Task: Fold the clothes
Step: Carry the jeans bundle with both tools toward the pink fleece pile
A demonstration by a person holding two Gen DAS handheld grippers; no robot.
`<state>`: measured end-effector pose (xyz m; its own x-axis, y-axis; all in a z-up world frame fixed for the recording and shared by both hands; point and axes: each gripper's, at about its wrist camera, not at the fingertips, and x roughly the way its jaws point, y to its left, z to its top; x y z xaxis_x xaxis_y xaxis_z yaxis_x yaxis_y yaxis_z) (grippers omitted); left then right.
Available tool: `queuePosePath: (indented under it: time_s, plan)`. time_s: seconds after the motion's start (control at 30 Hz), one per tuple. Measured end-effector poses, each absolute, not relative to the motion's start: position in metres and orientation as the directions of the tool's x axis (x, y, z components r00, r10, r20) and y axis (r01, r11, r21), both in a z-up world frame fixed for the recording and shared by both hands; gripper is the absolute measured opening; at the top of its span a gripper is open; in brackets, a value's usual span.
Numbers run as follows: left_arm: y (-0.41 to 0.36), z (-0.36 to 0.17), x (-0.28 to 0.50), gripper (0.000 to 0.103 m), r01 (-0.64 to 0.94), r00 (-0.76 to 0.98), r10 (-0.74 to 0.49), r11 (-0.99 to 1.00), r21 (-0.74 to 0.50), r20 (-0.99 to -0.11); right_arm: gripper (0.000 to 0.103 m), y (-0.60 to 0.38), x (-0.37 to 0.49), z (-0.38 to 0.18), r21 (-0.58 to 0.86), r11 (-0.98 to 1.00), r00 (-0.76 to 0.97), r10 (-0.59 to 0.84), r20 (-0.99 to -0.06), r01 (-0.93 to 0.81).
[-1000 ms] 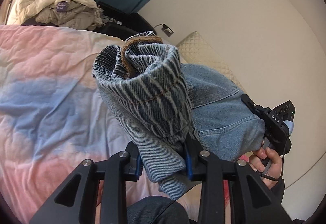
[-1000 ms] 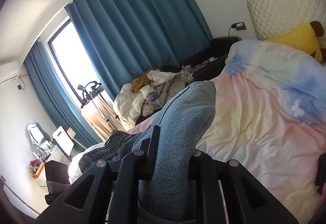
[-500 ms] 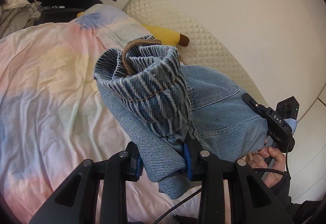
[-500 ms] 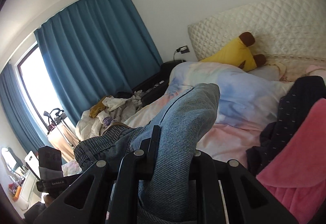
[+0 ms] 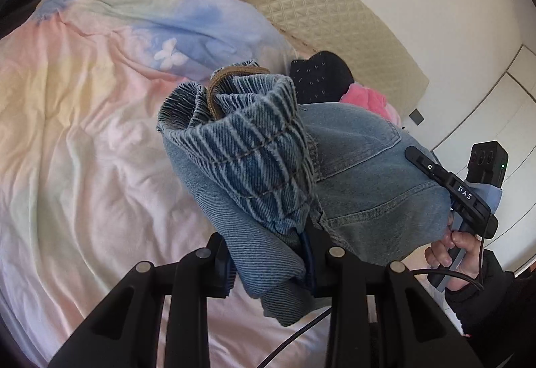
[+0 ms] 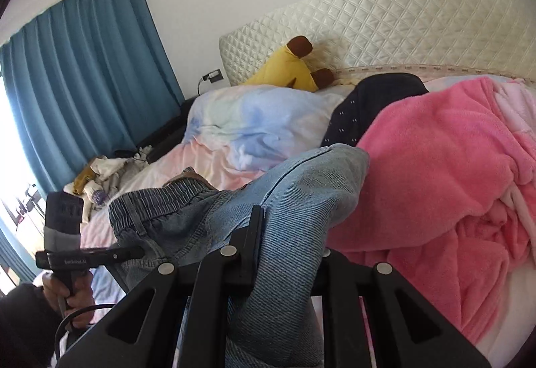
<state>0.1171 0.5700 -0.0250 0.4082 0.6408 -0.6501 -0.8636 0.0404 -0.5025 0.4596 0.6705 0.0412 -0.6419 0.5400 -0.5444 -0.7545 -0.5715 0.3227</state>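
Both wrist views close above bed (image 5: 83,150), sharing headboard (image 6: 385,19).

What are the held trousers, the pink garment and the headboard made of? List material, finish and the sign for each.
Jeans: denim, likely cotton; matte, faded blue, with diagonal twill ribs and stitched seams showing.
Pink garment: probably fleece or terry; fuzzy, matte nap.
Headboard: quilted upholstery, perhaps faux leather; cream diamond tufting with a slight sheen.

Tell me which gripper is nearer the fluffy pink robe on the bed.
Right. The right gripper, shut on the blue denim jeans, sits right beside the fluffy pink robe. The left gripper grips the waistband end, farther from it.
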Motion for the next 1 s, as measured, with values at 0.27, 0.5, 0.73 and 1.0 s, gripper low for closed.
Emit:
queuePosePath:
  time_s: [0.27, 0.5, 0.73, 1.0]
  plan:
    - [0.583, -0.073, 0.114, 0.032, -0.893, 0.403, 0.529, 0.047, -0.448, -0.747, 0.012, 0.670, 0.447, -0.043, 0.225, -0.540, -0.524, 0.498, -0.691, -0.811]
    - [0.587, -0.103, 0.105, 0.036, -0.894, 0.428, 0.464, 0.091, -0.439, -0.776, 0.015, 0.683, 0.455, -0.098, 0.295, -0.436, -0.493, 0.465, -0.735, -0.851]
    - [0.589, -0.116, 0.103, 0.048, -0.904, 0.415, 0.424, 0.092, -0.418, -0.805, 0.018, 0.675, 0.449, -0.099, 0.207, -0.450, -0.442, 0.516, -0.734, -0.869]
    - [0.570, -0.089, 0.112, 0.061, -0.970, 0.237, 0.452, 0.057, -0.237, -0.860, 0.037, 0.657, 0.456, -0.078, 0.158, -0.450, -0.417, 0.563, -0.714, -0.879]
